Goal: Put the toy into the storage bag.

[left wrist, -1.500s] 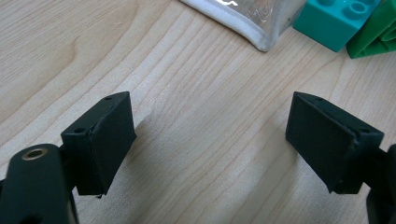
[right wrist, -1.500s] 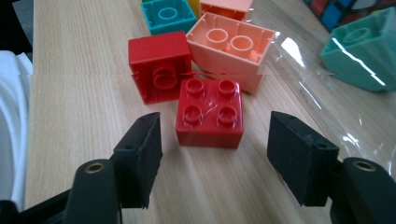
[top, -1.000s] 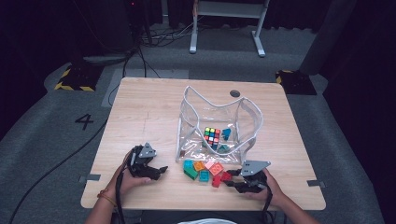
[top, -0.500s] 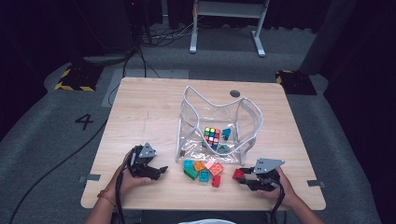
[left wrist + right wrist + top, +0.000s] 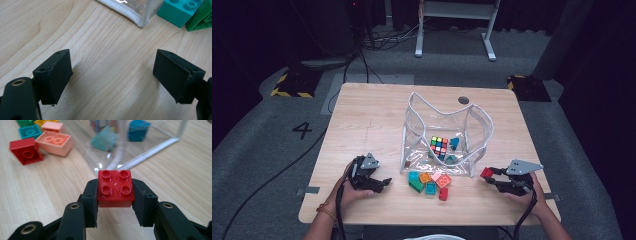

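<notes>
Right jaws: clamped on both sides of a red four-stud brick (image 5: 115, 188); right gripper (image 5: 492, 177) sits near the table's near-right edge, beside the clear bag (image 5: 477, 130)
Left jaws: wide apart, nothing between them; left gripper (image 5: 382, 183) rests low over bare wood
Loose bricks (image 5: 430, 181): clustered just outside the bag's mouth, between the grippers
Bag contents: puzzle cube (image 5: 439, 145); two teal pieces

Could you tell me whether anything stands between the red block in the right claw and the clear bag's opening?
The clear plastic bag's near wall rises between the red four-stud plastic block in the right claw and the open top; otherwise nothing visible intervenes.
</notes>
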The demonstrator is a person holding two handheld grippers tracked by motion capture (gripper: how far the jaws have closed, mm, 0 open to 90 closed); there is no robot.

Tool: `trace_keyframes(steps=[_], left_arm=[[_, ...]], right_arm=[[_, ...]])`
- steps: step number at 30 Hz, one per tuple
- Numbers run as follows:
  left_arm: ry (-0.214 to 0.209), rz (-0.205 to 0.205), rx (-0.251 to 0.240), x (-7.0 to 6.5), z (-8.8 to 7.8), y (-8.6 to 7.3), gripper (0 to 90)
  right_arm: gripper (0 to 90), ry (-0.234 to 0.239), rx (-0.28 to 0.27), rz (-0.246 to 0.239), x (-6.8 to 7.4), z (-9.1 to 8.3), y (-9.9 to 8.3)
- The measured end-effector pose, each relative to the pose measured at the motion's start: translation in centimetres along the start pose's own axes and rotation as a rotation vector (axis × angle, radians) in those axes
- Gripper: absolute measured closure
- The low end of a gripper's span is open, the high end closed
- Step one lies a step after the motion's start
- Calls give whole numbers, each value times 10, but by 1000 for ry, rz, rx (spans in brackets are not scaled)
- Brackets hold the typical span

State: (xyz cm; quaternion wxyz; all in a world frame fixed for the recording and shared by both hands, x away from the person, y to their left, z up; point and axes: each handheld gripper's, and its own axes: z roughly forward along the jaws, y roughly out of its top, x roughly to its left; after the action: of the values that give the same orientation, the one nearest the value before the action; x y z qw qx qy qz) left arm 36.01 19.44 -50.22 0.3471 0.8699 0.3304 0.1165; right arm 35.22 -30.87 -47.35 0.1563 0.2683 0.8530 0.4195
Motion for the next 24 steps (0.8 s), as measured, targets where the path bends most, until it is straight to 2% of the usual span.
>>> trace_keyframes(steps=[4,5,10,16,24], left_arm=[[0,0,0,0,0,0,158],[0,0,0,0,0,0,157],[0,0,0,0,0,0,158],[0,0,0,0,0,0,158],[0,0,0,0,0,0,157]], right_arm=[[596,-38,-16,30,-11,-4,-1],[596,-46,-19,17,-14,-5,0],[596,-81,-38,36,-29,-11,3],[596,-120,-71,70,-49,-19,13],[596,-165,-102,78,-70,-24,33]])
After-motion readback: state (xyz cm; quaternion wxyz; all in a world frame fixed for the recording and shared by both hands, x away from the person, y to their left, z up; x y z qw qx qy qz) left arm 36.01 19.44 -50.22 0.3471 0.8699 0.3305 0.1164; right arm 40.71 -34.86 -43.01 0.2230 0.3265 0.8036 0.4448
